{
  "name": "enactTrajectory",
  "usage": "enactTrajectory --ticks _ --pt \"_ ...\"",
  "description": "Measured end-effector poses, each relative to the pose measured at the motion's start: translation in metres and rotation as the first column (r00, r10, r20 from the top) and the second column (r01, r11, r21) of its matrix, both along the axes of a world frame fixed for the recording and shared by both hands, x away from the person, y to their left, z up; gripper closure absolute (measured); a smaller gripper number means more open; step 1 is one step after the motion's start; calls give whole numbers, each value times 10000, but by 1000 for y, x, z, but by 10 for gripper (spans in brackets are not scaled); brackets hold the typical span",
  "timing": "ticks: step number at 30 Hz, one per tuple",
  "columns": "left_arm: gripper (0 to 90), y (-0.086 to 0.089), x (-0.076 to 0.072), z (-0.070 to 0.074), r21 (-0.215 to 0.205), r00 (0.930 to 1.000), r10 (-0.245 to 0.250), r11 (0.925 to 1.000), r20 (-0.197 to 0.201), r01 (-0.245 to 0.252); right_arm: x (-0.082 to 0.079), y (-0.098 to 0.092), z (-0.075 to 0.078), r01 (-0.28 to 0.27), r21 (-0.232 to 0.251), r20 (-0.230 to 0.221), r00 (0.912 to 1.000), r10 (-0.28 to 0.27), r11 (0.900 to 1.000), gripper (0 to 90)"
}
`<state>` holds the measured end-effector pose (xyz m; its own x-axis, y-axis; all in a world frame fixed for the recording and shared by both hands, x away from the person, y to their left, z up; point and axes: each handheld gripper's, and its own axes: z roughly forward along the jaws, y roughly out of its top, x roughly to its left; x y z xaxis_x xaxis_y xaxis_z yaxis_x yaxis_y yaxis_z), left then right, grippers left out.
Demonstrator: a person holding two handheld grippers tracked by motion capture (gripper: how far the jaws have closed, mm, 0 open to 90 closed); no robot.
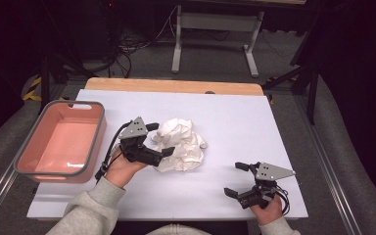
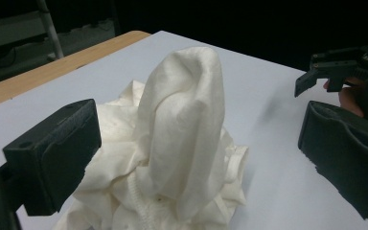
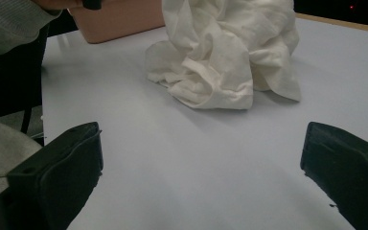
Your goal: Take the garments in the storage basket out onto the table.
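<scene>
A crumpled white cloth [image 1: 188,144] lies in a heap near the middle of the white table. My left gripper [image 1: 160,139] sits at the heap's left side, open, one jaw on either side of the cloth's edge. In the left gripper view a raised fold of the cloth [image 2: 182,120] stands between the wide-apart jaws of the left gripper [image 2: 199,160], and the pads are clear of it. My right gripper [image 1: 236,179] rests open near the table's front right, nothing between its jaws. In the right gripper view the cloth [image 3: 225,52] lies well beyond the right gripper [image 3: 199,177].
A pink bin with a grey rim [image 1: 98,132] stands at the table's left edge; its wall [image 3: 120,19] appears behind the cloth in the right gripper view. The right gripper [image 2: 326,76] shows far off in the left gripper view. A wooden strip [image 1: 176,85] edges the table's far side.
</scene>
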<state>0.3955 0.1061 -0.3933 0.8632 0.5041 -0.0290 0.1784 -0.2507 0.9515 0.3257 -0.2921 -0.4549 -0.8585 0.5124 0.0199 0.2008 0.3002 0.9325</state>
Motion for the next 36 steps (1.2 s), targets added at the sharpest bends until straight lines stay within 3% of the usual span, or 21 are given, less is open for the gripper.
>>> enactTrajectory --ticks 7,13,18,23,30,36 --pt "10 19 -7 -3 -95 9998 184 9998 -94 -185 0 0 0 -19 9 13 10000 19 10000 12" --pt "11 36 -12 -17 -335 9991 334 9988 -276 -343 -1 0 1 -41 21 32 10000 41 10000 12" --pt "11 50 -19 -33 -300 9982 469 9984 -382 -481 -1 0 1 -60 20 38 10000 60 10000 11" --pt "11 63 -26 -48 -648 9957 611 9957 -702 -657 -1 1 0 -83 8 49 10000 83 10000 10" --pt "11 79 -37 -68 -633 9936 670 9953 -905 -729 -1 1 0 -79 -4 56 10000 79 10000 10" --pt "22 89 -45 -79 -268 9918 951 9949 -854 -977 -1 1 0 -96 -41 49 9999 97 9999 10"
